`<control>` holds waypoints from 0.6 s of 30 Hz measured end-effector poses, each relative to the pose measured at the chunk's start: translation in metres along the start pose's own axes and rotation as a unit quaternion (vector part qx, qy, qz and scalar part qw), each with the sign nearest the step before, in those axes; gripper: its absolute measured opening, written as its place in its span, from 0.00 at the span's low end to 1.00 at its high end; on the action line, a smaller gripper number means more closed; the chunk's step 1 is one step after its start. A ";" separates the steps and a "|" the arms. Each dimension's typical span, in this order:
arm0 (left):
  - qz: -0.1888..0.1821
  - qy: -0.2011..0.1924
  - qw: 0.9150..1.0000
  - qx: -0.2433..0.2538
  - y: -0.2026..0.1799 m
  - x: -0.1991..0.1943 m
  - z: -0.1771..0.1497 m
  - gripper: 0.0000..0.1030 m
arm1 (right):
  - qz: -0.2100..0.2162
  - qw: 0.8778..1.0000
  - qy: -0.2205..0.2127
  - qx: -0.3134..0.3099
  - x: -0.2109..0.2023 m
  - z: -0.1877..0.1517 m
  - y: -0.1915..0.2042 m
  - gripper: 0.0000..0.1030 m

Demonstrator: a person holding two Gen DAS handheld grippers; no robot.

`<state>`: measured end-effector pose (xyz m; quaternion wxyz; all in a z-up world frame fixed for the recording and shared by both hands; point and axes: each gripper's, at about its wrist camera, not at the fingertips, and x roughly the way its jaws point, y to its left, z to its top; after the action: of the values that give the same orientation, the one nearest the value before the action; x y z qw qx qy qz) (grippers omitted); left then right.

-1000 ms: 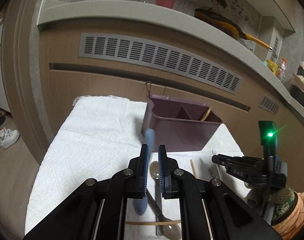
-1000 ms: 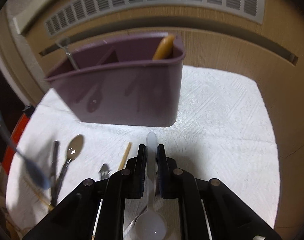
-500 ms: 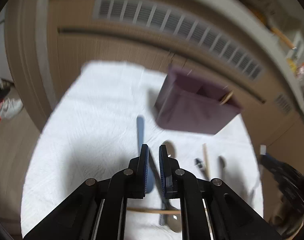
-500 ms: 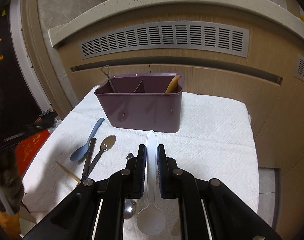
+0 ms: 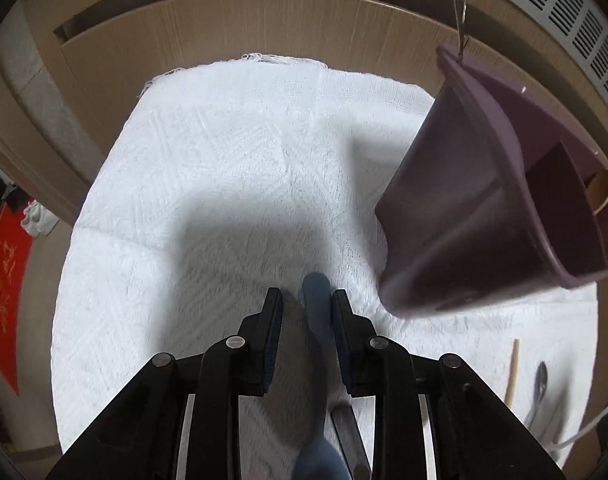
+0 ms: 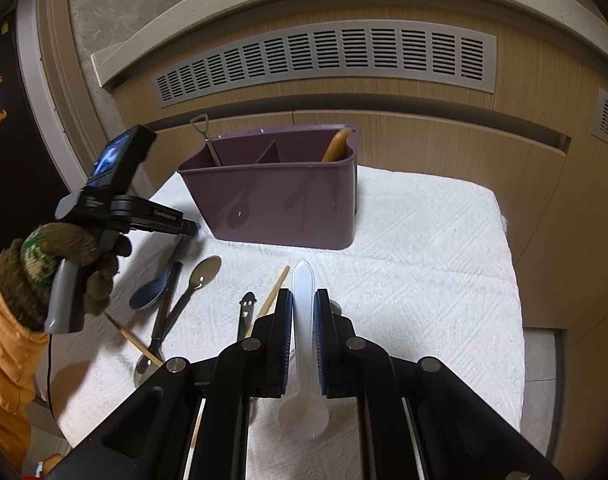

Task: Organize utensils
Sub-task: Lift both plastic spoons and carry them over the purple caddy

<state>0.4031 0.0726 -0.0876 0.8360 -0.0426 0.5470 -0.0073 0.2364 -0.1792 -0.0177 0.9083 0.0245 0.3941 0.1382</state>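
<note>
Since half a second ago the left gripper (image 5: pixel 306 304) has dropped low over the white cloth (image 5: pixel 224 168), its fingers now spread around the blue spoon (image 5: pixel 316 300), whose handle lies against the right finger. At the right of that frame stands the purple caddy (image 5: pixel 464 216). At lower centre of the right view, the right gripper (image 6: pixel 303 308) pinches the clear plastic spoon (image 6: pixel 303 292); other utensils lie lower left.
</note>
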 end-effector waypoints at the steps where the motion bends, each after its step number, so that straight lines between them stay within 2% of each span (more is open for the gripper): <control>1: 0.001 -0.004 1.000 0.005 -0.002 0.000 -0.001 0.25 | 0.000 1.000 0.001 0.000 0.001 0.000 -0.001 0.10; 2: 0.003 -0.009 1.000 0.010 -0.003 0.000 -0.002 0.24 | 0.001 1.000 0.002 0.001 0.002 0.000 -0.001 0.10; 4: -0.001 -0.028 1.000 0.014 -0.004 -0.003 -0.009 0.14 | 0.003 1.000 0.002 0.003 0.003 0.002 -0.002 0.10; 8: -0.024 -0.063 0.998 0.008 -0.001 -0.022 -0.033 0.14 | 0.010 1.000 -0.004 0.004 -0.002 0.004 -0.001 0.10; 10: -0.036 -0.103 0.994 0.017 -0.003 -0.046 -0.051 0.14 | 0.012 1.000 -0.012 -0.004 -0.009 0.004 0.001 0.10; 14: -0.055 -0.194 0.978 0.046 -0.007 -0.110 -0.091 0.14 | 0.012 0.999 -0.036 -0.019 -0.029 0.008 0.007 0.10; 18: -0.078 -0.247 0.964 0.058 -0.014 -0.165 -0.114 0.14 | 0.008 0.998 -0.059 -0.032 -0.050 0.013 0.013 0.10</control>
<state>0.2331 0.0615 0.0185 0.9431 -0.0365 0.3168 -0.0935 0.2107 -0.1790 0.0288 0.9292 0.0065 0.3349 0.1561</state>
